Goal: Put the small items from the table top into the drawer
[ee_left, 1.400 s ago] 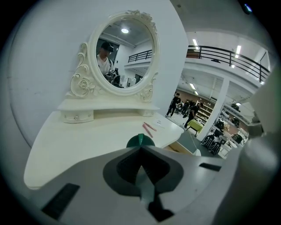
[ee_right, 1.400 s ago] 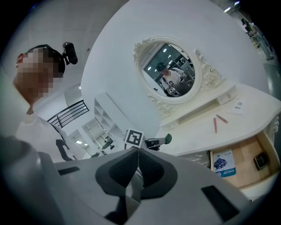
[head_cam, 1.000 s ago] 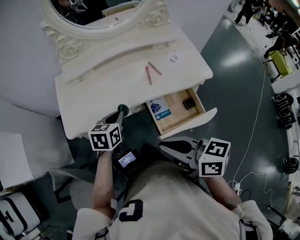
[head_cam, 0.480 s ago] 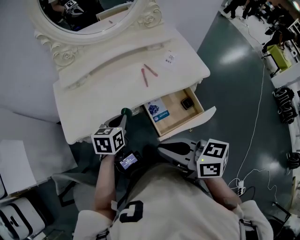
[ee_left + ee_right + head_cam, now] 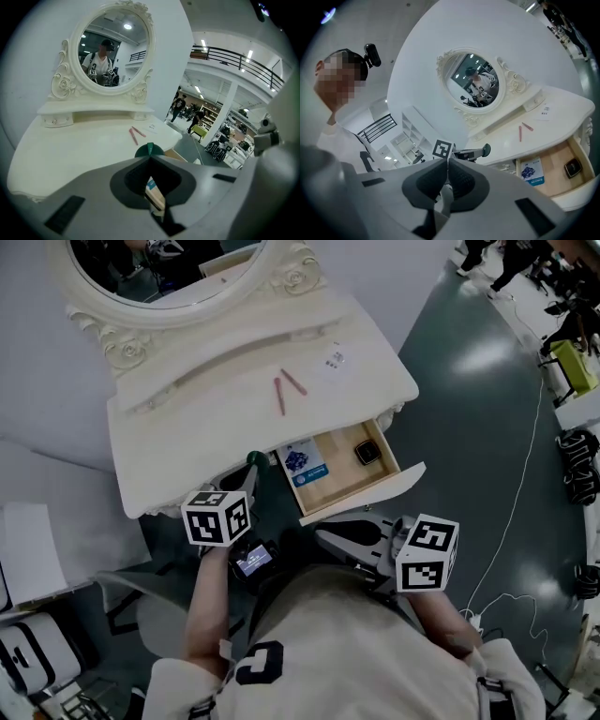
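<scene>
Two pink pens [image 5: 279,396] [image 5: 133,136] [image 5: 520,133] and a small white card [image 5: 335,360] [image 5: 544,110] lie on the white dressing table [image 5: 187,437]. Its drawer [image 5: 361,495] is pulled open at the front right, with a blue booklet [image 5: 300,463] [image 5: 532,170] and a dark watch-like item [image 5: 367,453] [image 5: 573,167] inside. My left gripper [image 5: 253,462] [image 5: 149,157] is shut and empty, its green tip just left of the drawer's corner. My right gripper [image 5: 322,534] [image 5: 447,162] is shut and empty, below the drawer front and pointing left.
An oval mirror [image 5: 169,268] [image 5: 110,49] in an ornate frame stands at the back of the table on a raised shelf [image 5: 225,357]. Dark floor [image 5: 487,409] with a white cable [image 5: 511,521] lies to the right. White boxes [image 5: 28,549] sit at the left.
The left gripper's green tip has come nearer the drawer's left corner. The right gripper has edged closer to the drawer front. Both stay shut.
</scene>
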A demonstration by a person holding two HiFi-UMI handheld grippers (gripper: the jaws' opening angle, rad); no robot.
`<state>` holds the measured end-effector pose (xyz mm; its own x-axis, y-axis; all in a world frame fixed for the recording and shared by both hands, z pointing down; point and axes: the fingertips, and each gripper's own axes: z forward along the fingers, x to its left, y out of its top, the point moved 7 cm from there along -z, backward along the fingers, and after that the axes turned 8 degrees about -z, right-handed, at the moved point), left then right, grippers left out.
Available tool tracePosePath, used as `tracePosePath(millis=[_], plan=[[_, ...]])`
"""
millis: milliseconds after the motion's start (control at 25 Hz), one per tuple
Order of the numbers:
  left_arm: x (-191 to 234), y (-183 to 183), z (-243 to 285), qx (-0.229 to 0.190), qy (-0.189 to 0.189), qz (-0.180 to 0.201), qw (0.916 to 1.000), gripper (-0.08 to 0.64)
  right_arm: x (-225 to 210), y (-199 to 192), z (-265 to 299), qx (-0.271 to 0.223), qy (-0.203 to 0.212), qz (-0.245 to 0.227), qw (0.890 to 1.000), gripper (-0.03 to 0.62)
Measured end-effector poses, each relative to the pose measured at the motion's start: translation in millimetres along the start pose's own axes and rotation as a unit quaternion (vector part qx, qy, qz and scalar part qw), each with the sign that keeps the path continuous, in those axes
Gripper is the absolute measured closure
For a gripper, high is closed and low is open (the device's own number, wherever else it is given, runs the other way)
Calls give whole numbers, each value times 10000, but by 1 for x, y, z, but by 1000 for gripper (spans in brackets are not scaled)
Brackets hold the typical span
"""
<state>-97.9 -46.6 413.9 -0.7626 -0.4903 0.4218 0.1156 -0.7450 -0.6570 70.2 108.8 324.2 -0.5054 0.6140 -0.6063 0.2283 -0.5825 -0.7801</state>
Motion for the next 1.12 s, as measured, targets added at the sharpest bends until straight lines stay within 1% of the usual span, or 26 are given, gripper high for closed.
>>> tracePosePath(millis=[240, 360, 560, 720, 880, 1120], plan=[[-20, 0, 5, -16, 199, 0, 9998, 508, -14, 8, -23, 8, 229, 18, 9997, 563], [-30, 3, 6, -74, 256, 47, 9996, 508, -18, 10, -34, -39, 277, -8, 9996, 563], [-41, -1, 9, -81, 290, 99, 9995, 508, -23, 9, -43, -41, 355, -14, 9994, 563], [-51, -6, 13, 1, 266, 228, 9994, 508, -25, 6, -48, -51, 385, 6, 9992, 563], [-62, -13, 20, 101, 272, 396, 9988, 508, -28, 3, -53, -64, 374, 53, 9993, 563], [-75, -17, 30, 182, 193, 479, 9985, 508, -32, 1, -64, -114, 297, 133, 9994, 563]])
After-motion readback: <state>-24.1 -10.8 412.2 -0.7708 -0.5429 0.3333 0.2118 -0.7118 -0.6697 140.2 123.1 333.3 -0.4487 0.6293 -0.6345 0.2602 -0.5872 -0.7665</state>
